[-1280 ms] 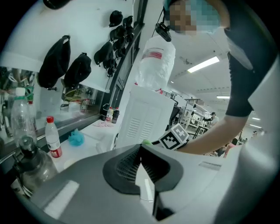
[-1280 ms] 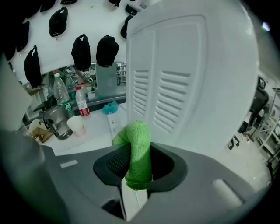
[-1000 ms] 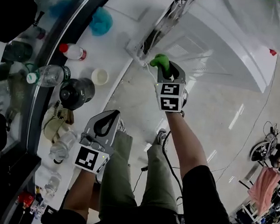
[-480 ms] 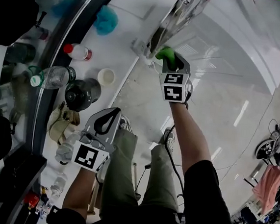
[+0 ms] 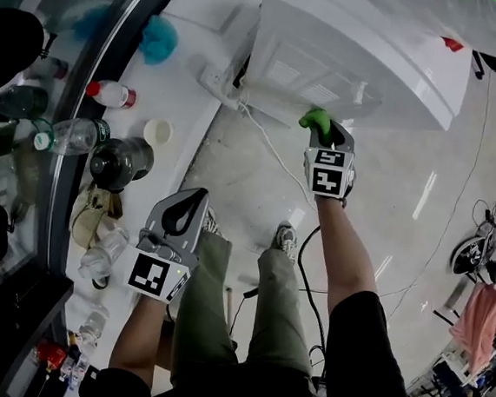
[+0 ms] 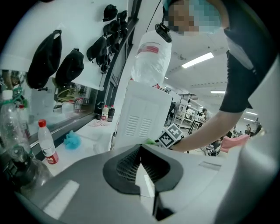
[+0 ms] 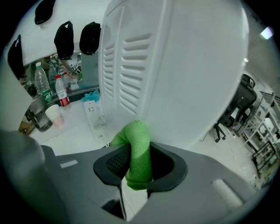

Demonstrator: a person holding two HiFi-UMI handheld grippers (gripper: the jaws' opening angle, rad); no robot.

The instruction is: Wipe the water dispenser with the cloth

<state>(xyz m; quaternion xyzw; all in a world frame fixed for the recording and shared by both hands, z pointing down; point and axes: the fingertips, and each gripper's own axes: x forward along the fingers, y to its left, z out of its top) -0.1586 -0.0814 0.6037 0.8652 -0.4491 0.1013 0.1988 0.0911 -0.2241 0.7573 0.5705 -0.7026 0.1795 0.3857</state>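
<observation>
- Two grippers show in the head view, one in each hand and well apart from one another.
- Right gripper (image 5: pixel 322 132) is held out on a stretched arm toward the water dispenser (image 5: pixel 358 47). Its jaws are clamped on a green cloth (image 7: pixel 139 153).
- The cloth is rolled into a thick band that stands up between the jaws and bends over at the top. The bend lies against the dispenser's white side panel, just below the vent slots.
- Left gripper (image 5: pixel 191 201) is held low and close to the body, above the person's left leg. Its jaws are together at the tips with nothing between them.
- The left gripper view looks across at the dispenser, which carries a large clear bottle (image 6: pixel 151 57) on top.
- A white counter (image 5: pixel 183 100) runs along the left. On it are a red-capped bottle (image 5: pixel 110 94), a small white cup (image 5: pixel 157 131), a dark jug (image 5: pixel 116 161) and a blue puff (image 5: pixel 158 40).
- A power strip (image 5: pixel 217 83) lies on the counter beside the dispenser, and its white cord trails over the floor.
</observation>
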